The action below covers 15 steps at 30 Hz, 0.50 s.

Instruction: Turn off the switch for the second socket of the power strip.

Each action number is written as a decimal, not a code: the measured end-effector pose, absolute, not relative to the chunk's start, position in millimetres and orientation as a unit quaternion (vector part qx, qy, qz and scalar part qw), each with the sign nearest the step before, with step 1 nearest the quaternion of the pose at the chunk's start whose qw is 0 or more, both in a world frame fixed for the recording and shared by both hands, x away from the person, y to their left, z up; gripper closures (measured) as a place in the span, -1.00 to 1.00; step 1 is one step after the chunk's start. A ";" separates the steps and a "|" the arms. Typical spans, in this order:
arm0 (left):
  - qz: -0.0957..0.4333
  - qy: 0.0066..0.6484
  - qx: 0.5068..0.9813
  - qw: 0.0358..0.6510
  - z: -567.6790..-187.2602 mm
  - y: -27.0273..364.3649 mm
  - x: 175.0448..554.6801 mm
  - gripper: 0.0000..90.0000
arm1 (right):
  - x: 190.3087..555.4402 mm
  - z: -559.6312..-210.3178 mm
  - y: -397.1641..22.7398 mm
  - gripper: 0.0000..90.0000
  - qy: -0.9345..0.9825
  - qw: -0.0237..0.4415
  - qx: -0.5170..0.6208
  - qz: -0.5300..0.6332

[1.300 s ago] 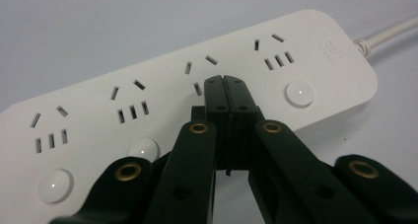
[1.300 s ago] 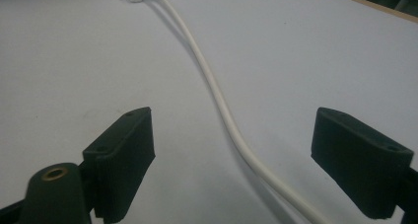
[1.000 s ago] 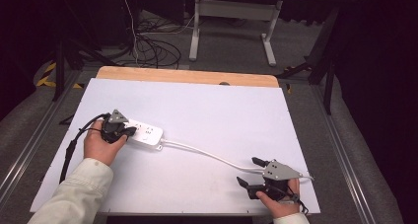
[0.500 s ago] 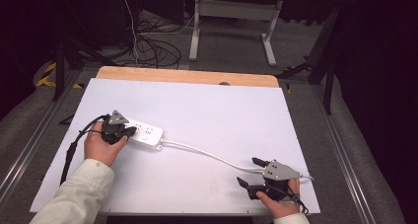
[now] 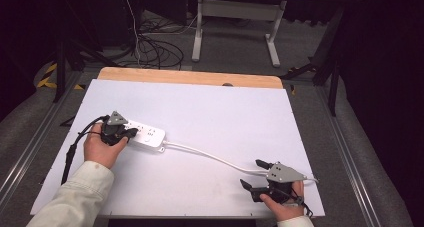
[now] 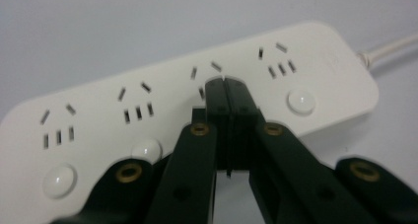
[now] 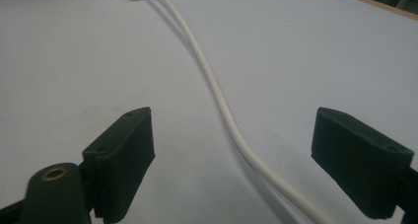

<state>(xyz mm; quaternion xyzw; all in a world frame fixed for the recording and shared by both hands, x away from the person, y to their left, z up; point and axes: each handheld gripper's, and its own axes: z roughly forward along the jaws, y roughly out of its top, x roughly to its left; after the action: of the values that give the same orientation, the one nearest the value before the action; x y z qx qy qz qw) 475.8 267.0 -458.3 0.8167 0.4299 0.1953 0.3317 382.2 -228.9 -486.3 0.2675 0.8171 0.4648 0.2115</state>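
Strip (image 5: 145, 135), white, lies flat on the left part of your worktop (image 5: 210, 112), long side running left to right and a little toward you. In the left gripper view the strip (image 6: 162, 100) shows four socket groups and round buttons along its near edge.

Cord (image 5: 215, 158) leaves the strip's right end and curves across the white sheet toward your right hand. In the right gripper view the cord (image 7: 217, 93) runs from the top down to the bottom right edge, lying on the sheet.

Left gripper (image 5: 131, 133): your fingers are pressed flat together with nothing between them, tips (image 6: 226, 86) resting on or just over the strip's top face, at the third socket group from its free end. Whether they touch the plastic, you cannot tell from here. Your left hand (image 5: 102, 149) sits just beside the strip's left end.

Right gripper (image 5: 254, 173): near the front right corner of the worktop, well apart from the strip. Fingers (image 7: 123, 160) stand wide, one on each side of the cord, not touching it. In that view the right gripper (image 7: 246, 169) straddles the cord low over the sheet.

Sleeve (image 5: 75, 199), pale, comes in at bottom left.
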 end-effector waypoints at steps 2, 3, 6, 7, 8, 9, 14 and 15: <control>0.215 0.425 0.811 0.340 -455.5 266.6 472.1 0.78 | 382.8 -486.5 -229.1 -0.63 0.817 0.212 0.269 0.464; 0.212 0.425 0.808 0.350 -453.5 266.6 470.6 0.79 | 382.9 -486.6 -229.0 -0.63 0.817 0.212 0.269 0.464; 0.206 0.425 0.802 0.365 -448.7 265.7 468.1 0.77 | 382.9 -486.8 -228.6 -0.63 0.818 0.210 0.270 0.463; 0.201 0.427 0.799 0.374 -445.6 264.8 466.6 0.77 | 382.9 -486.8 -228.4 -0.63 0.818 0.210 0.270 0.463; 0.199 0.425 0.799 0.376 -442.8 264.5 465.5 0.75 | 382.5 -486.5 -228.7 -0.63 0.818 0.212 0.268 0.463; 0.201 0.422 0.799 0.379 -441.1 264.1 464.8 0.75 | 382.5 -486.5 -228.7 -0.63 0.818 0.212 0.268 0.463; 0.206 0.414 0.797 0.389 -430.3 263.0 458.1 0.68 | 381.8 -486.4 -229.1 -0.63 0.817 0.211 0.269 0.465; 0.204 0.413 0.796 0.392 -428.3 262.8 456.6 0.68 | 381.8 -486.4 -229.1 -0.63 0.817 0.211 0.269 0.465</control>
<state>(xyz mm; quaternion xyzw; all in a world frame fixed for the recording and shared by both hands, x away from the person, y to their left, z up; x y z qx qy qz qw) 456.6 262.8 -428.4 0.7961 0.4132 0.2040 0.3922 381.8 -229.1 -486.4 0.2687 0.8168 0.4648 0.2112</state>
